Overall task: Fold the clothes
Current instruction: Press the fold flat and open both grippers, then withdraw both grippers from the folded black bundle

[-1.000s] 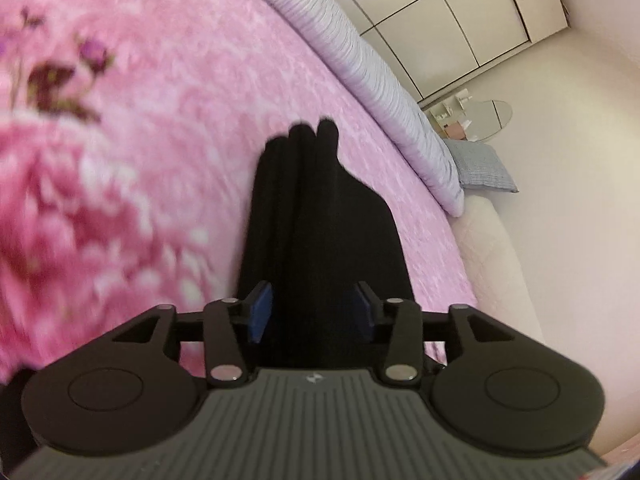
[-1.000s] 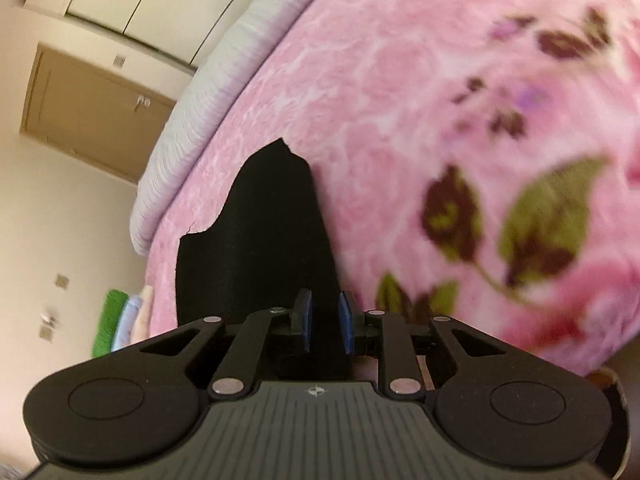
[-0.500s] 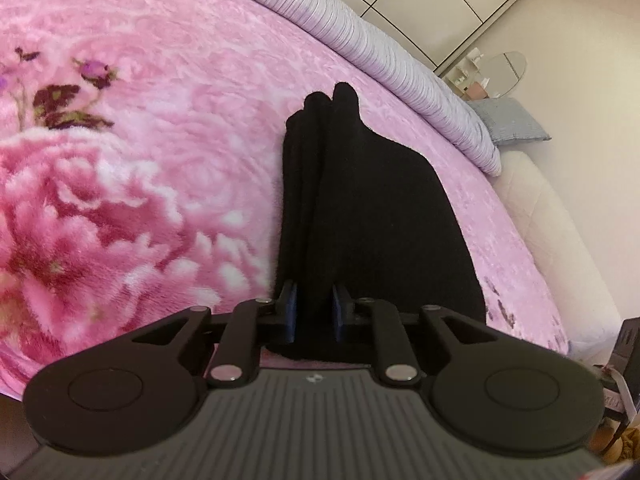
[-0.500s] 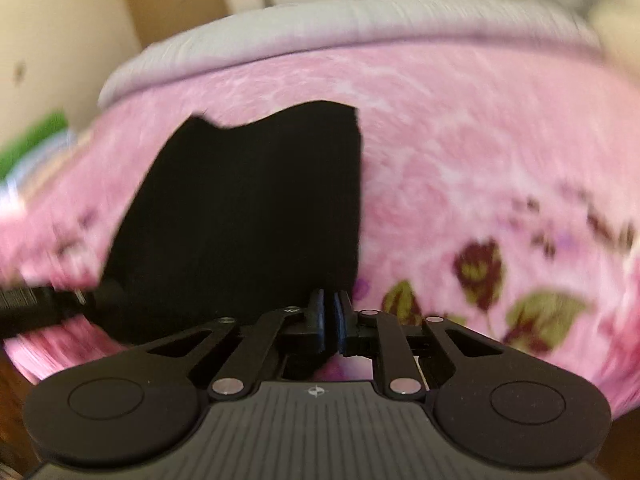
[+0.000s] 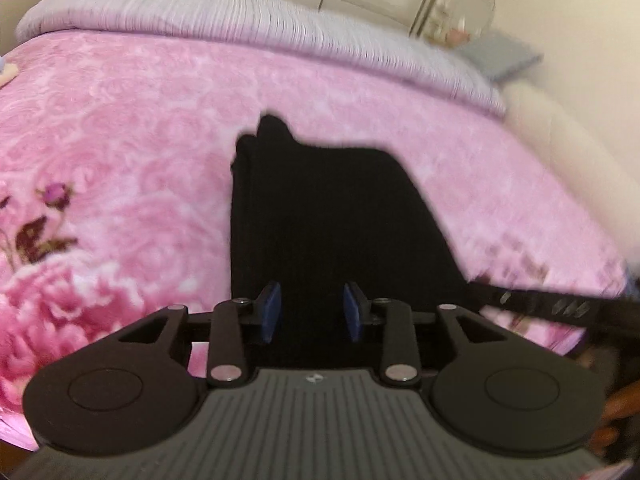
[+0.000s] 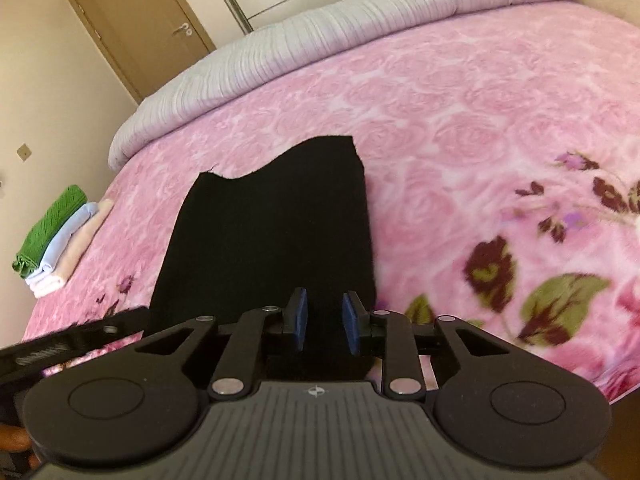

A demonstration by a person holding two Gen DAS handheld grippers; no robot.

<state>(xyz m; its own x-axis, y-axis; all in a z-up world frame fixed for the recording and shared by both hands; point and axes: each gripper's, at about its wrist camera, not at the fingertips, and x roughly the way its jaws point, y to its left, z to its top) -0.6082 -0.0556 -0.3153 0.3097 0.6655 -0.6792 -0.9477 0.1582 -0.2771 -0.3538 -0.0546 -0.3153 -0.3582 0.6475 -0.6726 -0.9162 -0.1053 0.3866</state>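
Both grippers sit at the near edge of the bed, side by side over the black garment [image 5: 320, 216], which lies flat on the pink floral blanket [image 5: 120, 112], already narrowed into a long strip running away toward the grey striped bolster [image 6: 360, 12]. The left gripper [image 5: 312, 312] has just been opening: its blue pads stand apart with black cloth lying between them, not pinched. Same on the right gripper [image 6: 324, 320], its jaws just parted over the garment's near hem, cloth in the gap but no squeeze that I can make out, though black on black makes contact hard to judge. So this reads as a release after laying a fold. Next, likely, a fresh pinch on the near hem with both claws, then carry it up to the far edge to halve the strip. A small stack of folded clothes [image 6: 56, 240] waits at the bed's left side.
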